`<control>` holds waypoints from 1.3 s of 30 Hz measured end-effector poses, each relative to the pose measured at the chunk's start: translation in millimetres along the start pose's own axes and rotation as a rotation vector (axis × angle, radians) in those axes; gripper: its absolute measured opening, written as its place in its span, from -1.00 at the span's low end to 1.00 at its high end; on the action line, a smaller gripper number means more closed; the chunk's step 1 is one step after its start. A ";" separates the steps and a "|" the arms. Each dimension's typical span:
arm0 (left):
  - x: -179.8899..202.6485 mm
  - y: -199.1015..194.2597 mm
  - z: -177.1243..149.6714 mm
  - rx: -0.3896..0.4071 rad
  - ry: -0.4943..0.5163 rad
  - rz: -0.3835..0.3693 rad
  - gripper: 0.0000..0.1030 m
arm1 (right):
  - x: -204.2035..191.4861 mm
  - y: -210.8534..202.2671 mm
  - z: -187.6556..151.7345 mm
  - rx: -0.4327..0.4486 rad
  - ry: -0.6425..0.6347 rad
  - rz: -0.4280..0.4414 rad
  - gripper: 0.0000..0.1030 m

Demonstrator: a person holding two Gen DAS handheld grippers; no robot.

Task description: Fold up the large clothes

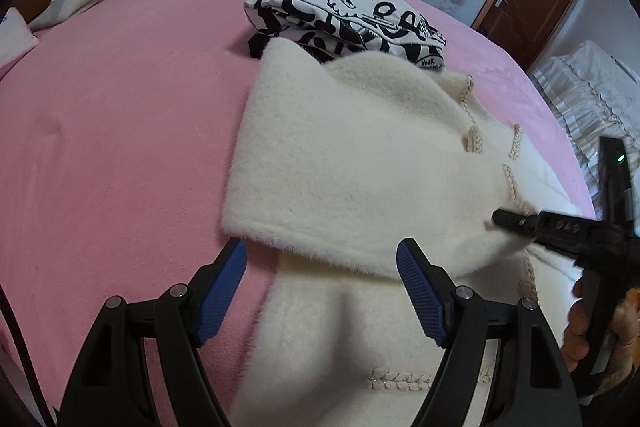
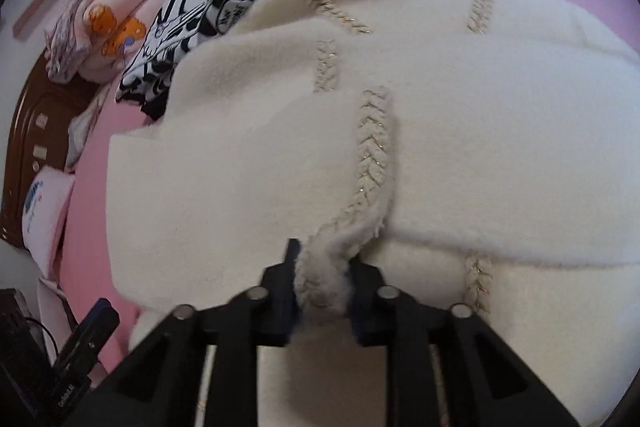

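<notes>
Pink bed [image 1: 120,147] bearing cream coat [image 1: 340,167], sleeve folded across. Right tongs [image 2: 322,267] pinch its braided edge; left tongs [image 1: 320,267] wide, empty. Mid-fold; next, probably carry edge over.

Left gripper [image 1: 322,261]: black angular linkage arms with round silver pivot pins, tipped by blue ribbed pads [image 1: 224,279] — finely textured. At three o'clock in the left view the right gripper [image 1: 500,219] shows as black, with a green light and bare fingers [image 1: 580,323] on its handle. Right gripper's own view [image 2: 322,259] — same black arms, silver pins.
</notes>
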State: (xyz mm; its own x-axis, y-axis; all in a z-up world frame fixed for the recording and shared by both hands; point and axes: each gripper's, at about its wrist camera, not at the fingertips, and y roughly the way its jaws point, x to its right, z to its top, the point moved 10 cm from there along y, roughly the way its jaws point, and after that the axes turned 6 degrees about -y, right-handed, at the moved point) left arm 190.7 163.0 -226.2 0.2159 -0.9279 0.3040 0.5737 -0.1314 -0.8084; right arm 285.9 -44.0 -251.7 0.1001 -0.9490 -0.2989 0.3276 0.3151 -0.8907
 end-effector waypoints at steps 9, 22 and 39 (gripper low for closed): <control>14.6 -7.5 4.8 0.035 0.012 -0.043 0.48 | 1.4 -159.8 72.2 0.457 -0.110 -0.080 -0.69; 30.0 47.2 23.8 -0.056 0.088 -0.047 0.48 | 192.3 -95.6 -74.2 0.092 0.155 -0.327 -0.32; 45.9 143.9 98.3 -0.172 0.087 -0.131 -0.58 | 189.0 -37.2 41.5 0.118 -0.011 -0.252 -0.63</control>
State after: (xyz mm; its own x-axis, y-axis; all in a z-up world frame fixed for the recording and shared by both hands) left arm 360.8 135.8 -279.1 0.0751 -0.9245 0.3737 0.4476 -0.3036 -0.8411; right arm 331.6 -235.5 -260.8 0.0111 -0.9976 -0.0687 0.4506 0.0664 -0.8903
